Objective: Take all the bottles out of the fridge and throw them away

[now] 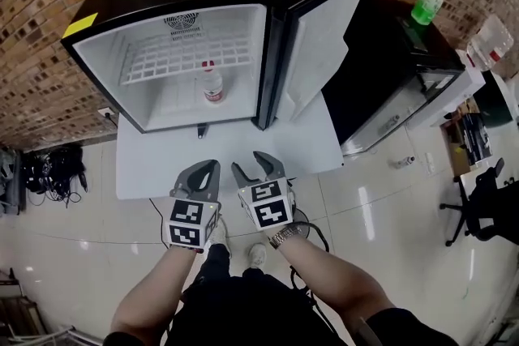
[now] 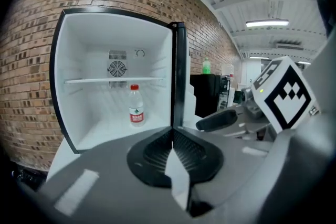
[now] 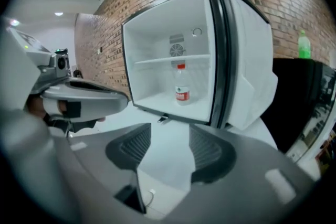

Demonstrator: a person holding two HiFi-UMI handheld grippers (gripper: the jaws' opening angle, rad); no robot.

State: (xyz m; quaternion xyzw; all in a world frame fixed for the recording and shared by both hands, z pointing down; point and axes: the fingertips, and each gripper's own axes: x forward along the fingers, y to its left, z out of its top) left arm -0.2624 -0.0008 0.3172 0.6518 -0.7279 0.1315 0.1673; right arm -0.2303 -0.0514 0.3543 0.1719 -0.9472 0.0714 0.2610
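A small white fridge (image 1: 105, 53) stands open, its door (image 1: 324, 36) swung out to the right. One clear bottle (image 1: 212, 83) with a red cap and red label stands upright on the fridge floor under the wire shelf (image 1: 182, 53); it also shows as the bottle (image 2: 136, 107) and the bottle (image 3: 181, 85). Both grippers hover side by side in front of the fridge, well short of it. The left gripper (image 1: 214, 166) (image 2: 172, 132) has its pads pressed together on nothing. The right gripper (image 1: 253, 166) (image 3: 170, 131) stands open and empty.
The fridge rests on a low white platform (image 1: 154, 170). A black cabinet (image 1: 381, 61) to the right carries a green bottle (image 1: 427, 4) (image 3: 303, 44). A brick wall is behind; cables (image 1: 53, 170) lie at left and an office chair (image 1: 486, 207) stands at right.
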